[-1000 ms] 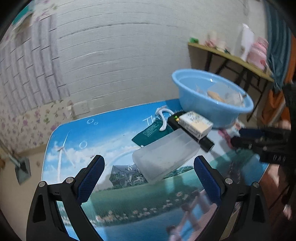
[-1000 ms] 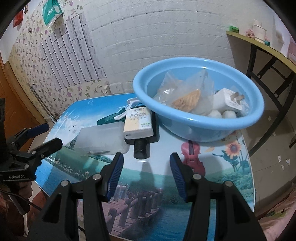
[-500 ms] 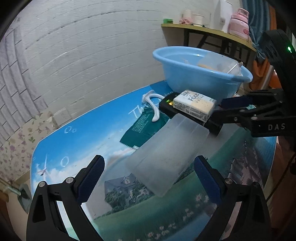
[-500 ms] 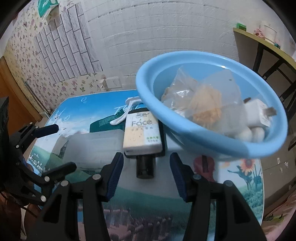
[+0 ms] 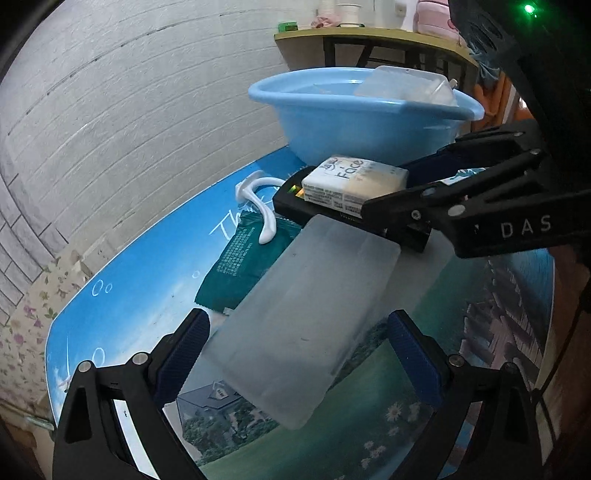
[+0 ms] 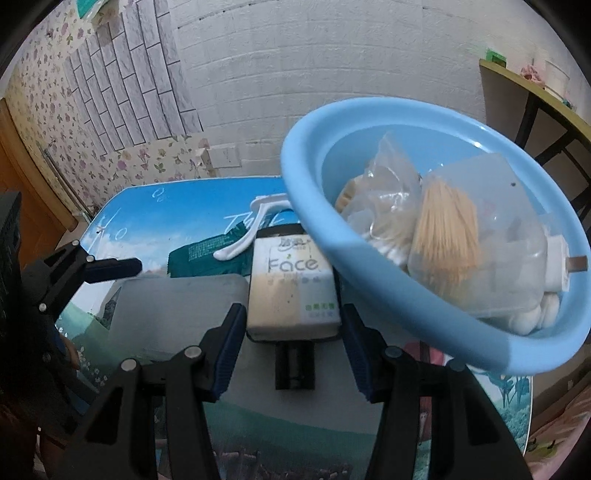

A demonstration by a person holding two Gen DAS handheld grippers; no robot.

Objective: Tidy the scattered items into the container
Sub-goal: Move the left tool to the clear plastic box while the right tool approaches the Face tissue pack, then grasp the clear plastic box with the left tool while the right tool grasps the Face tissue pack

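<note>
A frosted plastic box (image 5: pixel 306 314) lies on the picture-printed table (image 5: pixel 147 295) between the fingers of my left gripper (image 5: pixel 299 354). Its jaws are closing, with gaps still at both pads. My right gripper (image 6: pixel 291 350) straddles a white "Face" tissue pack (image 6: pixel 291 291) resting on a black device (image 6: pixel 295 369). Its jaws are closing and the pads stand just off the pack. The left wrist view shows the right gripper (image 5: pixel 417 184) around that pack (image 5: pixel 351 177). Behind stands the blue basin (image 6: pixel 306 206), holding bags of toothpicks, a charger and cotton balls.
A green packet (image 5: pixel 240 266) and a white plastic hook (image 5: pixel 258 206) lie behind the box, near the basin (image 5: pixel 332 122). A side table (image 5: pixel 369 35) with cups stands at the back right. A brick-pattern wall runs close behind the table.
Both grippers have come down and closer to the items. The left one rolled and now has the box between its fingers. The right one now flanks the tissue pack.
</note>
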